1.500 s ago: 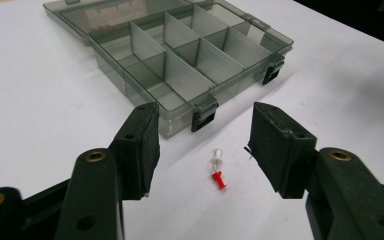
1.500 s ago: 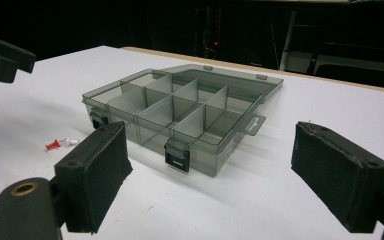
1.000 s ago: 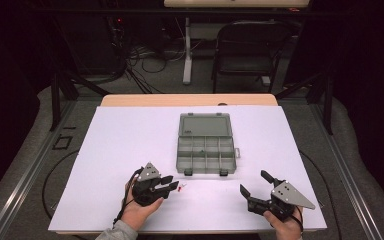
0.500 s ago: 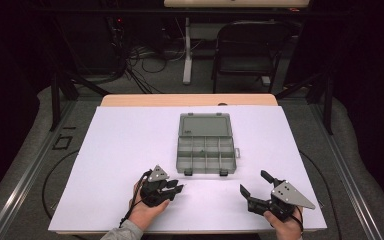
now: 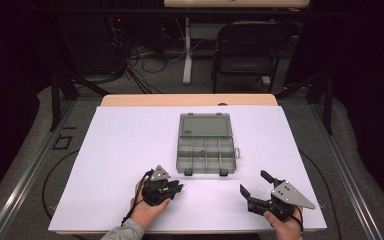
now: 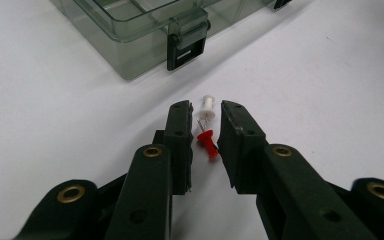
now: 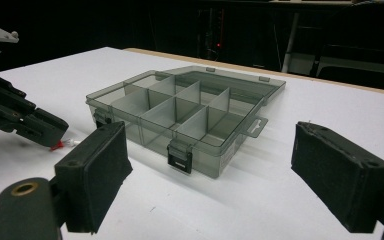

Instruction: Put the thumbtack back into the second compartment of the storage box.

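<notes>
A red pushpin (image 6: 207, 143) and a white pushpin (image 6: 206, 106) lie on the desk (image 5: 120, 145) just near of the open compartment box (image 5: 206, 147) — between the left gripper (image 6: 205, 125)'s fingers, narrowly parted, gripping neither. The right gripper (image 5: 254, 185) sits at the near right, fingers wide apart — empty.

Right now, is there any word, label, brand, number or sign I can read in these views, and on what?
None can be read. The compartment box has a pale patch on its front wall, too blurred to read. The left gripper, right gripper and the pins bear no text.
</notes>
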Demonstrator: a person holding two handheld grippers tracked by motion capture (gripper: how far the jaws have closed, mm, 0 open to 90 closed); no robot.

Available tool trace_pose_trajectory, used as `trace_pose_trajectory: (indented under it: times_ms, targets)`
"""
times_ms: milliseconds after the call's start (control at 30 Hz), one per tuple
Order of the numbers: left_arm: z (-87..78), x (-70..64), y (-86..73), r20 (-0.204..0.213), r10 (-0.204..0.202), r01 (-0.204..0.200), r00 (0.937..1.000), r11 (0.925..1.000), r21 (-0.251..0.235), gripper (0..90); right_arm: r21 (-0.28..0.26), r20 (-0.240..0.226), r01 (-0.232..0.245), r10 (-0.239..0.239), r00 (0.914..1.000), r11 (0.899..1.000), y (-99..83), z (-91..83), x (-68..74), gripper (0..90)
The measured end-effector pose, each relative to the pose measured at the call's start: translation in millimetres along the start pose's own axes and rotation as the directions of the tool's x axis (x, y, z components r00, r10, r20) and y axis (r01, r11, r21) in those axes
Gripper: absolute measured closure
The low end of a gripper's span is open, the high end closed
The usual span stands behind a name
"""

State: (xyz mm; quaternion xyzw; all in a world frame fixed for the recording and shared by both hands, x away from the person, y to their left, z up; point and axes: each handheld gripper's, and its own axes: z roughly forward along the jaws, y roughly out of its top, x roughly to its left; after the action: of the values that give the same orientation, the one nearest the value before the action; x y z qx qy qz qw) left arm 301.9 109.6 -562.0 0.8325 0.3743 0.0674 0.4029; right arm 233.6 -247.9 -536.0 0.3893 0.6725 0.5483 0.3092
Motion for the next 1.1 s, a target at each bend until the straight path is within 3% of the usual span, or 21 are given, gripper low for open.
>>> trace_pose_trajectory:
  times_ms: [400,1100]
  targets:
    - [2.2,2.3,-1.6,-0.005,0.007,-0.007,1.0,1.0,0.006,81.6,0.003,-0.001,0.0,0.0,1.0,1.0,0.0,0.1,-0.2,14.6]
    - [1.9,4.4,-2.6,0.009,-0.003,0.003,1.0,1.0,-0.001,82.6,0.006,-0.003,-0.003,0.003,1.0,1.0,-0.4,0.5,-0.4,14.6]
